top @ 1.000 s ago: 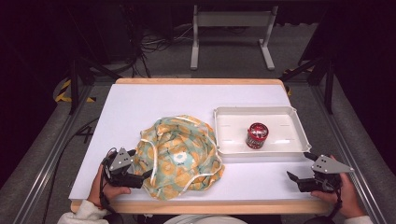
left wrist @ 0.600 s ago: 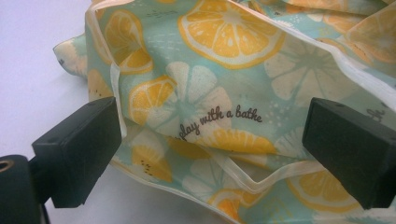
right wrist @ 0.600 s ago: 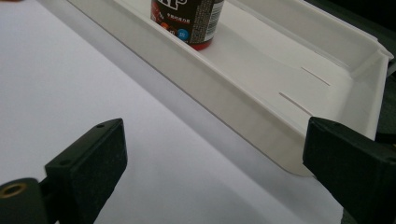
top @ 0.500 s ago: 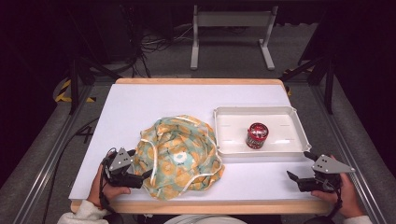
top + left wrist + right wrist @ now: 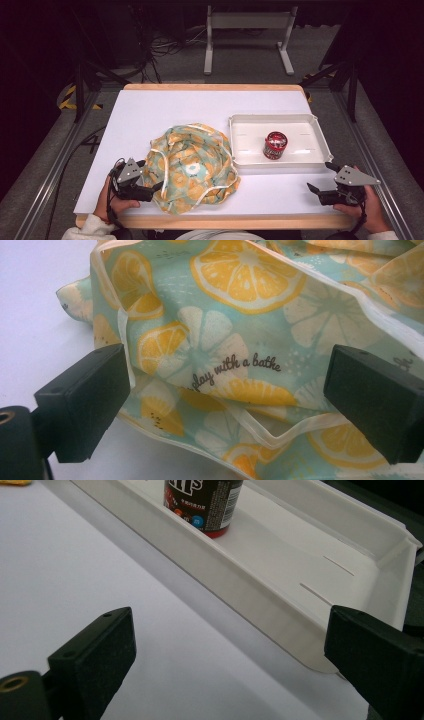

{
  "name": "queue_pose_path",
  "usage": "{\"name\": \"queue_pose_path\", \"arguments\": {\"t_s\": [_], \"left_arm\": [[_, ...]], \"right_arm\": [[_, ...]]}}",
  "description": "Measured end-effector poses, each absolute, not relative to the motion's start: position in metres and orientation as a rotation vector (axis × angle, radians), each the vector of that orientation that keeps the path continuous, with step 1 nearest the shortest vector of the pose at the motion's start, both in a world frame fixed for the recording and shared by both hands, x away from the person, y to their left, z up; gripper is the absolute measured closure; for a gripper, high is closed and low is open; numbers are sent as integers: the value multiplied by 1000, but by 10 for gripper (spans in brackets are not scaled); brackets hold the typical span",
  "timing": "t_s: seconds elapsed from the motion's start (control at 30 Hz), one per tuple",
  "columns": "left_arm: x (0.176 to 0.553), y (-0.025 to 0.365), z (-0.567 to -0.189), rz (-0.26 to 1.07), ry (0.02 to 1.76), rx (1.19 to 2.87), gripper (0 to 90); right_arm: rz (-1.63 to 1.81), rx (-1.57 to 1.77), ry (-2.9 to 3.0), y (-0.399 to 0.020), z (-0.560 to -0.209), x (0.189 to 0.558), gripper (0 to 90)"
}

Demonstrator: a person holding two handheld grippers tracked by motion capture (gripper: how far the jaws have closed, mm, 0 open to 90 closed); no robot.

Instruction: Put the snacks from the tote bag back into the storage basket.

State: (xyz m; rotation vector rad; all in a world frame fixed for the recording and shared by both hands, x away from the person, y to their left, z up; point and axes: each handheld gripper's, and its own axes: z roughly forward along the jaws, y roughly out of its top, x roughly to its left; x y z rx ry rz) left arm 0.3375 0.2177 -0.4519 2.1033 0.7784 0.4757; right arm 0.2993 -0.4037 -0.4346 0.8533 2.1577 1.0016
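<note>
1. Since 1 s ago: nearly nothing moved. My left gripper [image 5: 150,187] has stayed at the cloth's near-left edge, my right gripper [image 5: 320,187] has hardly shifted near the table's front-right corner.
2. Left gripper: jaws wide apart, not pinching anything. In the left gripper view the lemon-print cloth [image 5: 240,340] lies betw. them, its cream trim running under both jaws.
3. Cloth sits crumpled in a heap at centre-front of the white table [image 5: 165,115], its right edge just beside the tray [image 5: 280,120], poss. touching, can't tell.
4. Right gripper [image 5: 230,680]: jaws wide, holding nothing, over bare table just short of the tray's near wall.
5. Tray is white, on the table's right half. A red-and-dark can [image 5: 275,145] stands upright inside, approx. mid-tray.
</note>
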Motion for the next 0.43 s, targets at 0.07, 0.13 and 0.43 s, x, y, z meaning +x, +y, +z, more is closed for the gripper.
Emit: {"name": "queue_pose_path", "arguments": {"t_s": [0.07,0.13,0.43], "left_arm": [[338,218,-452,476,778,2103,52],[338,217,-452,471,779,2105,52],[337,219,-451,479,782,2098,53]], "right_arm": [[1003,852,2158,-404,-434,300,70],[1006,852,2158,-404,-434,300,70],[1017,847,2164,-402,-432,301,69]]}}
